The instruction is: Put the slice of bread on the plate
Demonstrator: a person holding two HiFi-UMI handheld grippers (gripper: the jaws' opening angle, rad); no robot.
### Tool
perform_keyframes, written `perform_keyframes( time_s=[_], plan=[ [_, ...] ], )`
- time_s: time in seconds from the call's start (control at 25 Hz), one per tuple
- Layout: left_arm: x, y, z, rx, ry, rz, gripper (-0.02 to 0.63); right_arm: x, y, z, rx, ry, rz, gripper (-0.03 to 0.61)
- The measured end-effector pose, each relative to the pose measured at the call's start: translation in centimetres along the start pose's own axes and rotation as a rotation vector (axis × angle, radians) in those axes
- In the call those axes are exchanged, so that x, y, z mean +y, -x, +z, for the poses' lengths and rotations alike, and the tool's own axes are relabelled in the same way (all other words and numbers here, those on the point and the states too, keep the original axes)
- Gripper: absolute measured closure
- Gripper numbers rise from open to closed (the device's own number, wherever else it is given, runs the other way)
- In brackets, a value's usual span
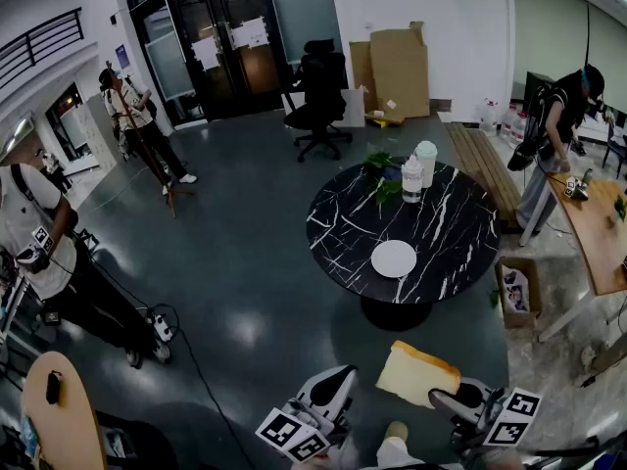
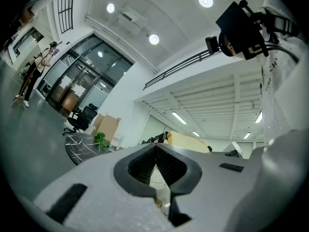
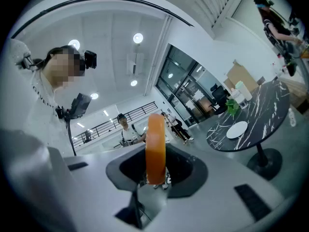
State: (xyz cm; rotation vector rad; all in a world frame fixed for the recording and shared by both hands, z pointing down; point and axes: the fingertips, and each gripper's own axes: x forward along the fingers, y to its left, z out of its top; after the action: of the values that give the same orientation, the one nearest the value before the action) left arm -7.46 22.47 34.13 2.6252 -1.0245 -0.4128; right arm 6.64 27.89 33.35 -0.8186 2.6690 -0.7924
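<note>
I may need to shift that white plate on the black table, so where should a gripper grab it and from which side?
Probably the plate's near rim, the part lowest in the head view, coming in low across the table's edge. It lies flat and shallow, so only the thin rim offers a pinch.

1. The left gripper point(image 2: 155, 151) has its jaws together, with nothing between them.
2. Just beyond its tips, to the right, is the slice of bread point(image 2: 186, 140).
3. Far left stand a black marbled table point(image 2: 81, 144), a plant point(image 2: 100, 138) and an office chair point(image 2: 83, 117).
</note>
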Motion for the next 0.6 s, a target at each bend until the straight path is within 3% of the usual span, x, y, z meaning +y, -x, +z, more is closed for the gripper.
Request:
perform_keyframes(
  time_s=[0.6],
  plan=[
    [3.4,-7.5,0.3,0.013,-0.014,0.014,0.606,-7.3,-1.8,4.1,0.011,-0.034,0.037,0.485]
  ],
)
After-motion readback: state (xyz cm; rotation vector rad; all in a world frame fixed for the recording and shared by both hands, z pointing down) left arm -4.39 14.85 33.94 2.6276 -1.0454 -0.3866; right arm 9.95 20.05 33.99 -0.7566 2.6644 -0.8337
